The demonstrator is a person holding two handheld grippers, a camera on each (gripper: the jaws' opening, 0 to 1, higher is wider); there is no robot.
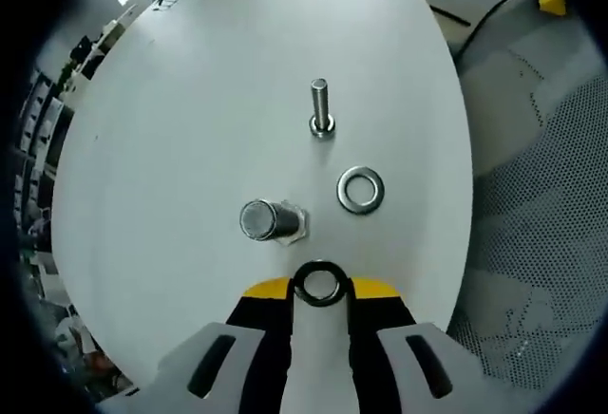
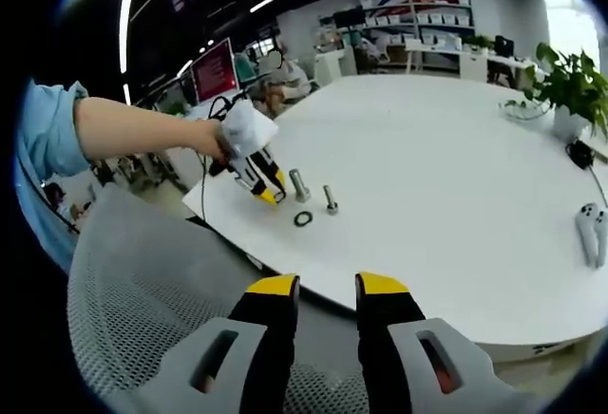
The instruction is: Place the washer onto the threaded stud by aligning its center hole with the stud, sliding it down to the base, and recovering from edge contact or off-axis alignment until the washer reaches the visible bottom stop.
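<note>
My right gripper (image 2: 328, 286) hangs off the table (image 2: 446, 177), jaws apart; the left gripper (image 2: 269, 189) nears the washer (image 2: 303, 218).

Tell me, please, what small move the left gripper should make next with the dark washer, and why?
Probably carry it forward and centre it over the wide stud. The left gripper holds the dark washer at its jaws' tips, short of that stud and off its axis. The silver washer lies loose on the white table, beside the thin bolt.

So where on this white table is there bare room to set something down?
Wide bare tabletop lies between the small bolt and the potted plant. It is crowded at the near edge: large bolt, loose washer and left tongs holding a dark washer.
</note>
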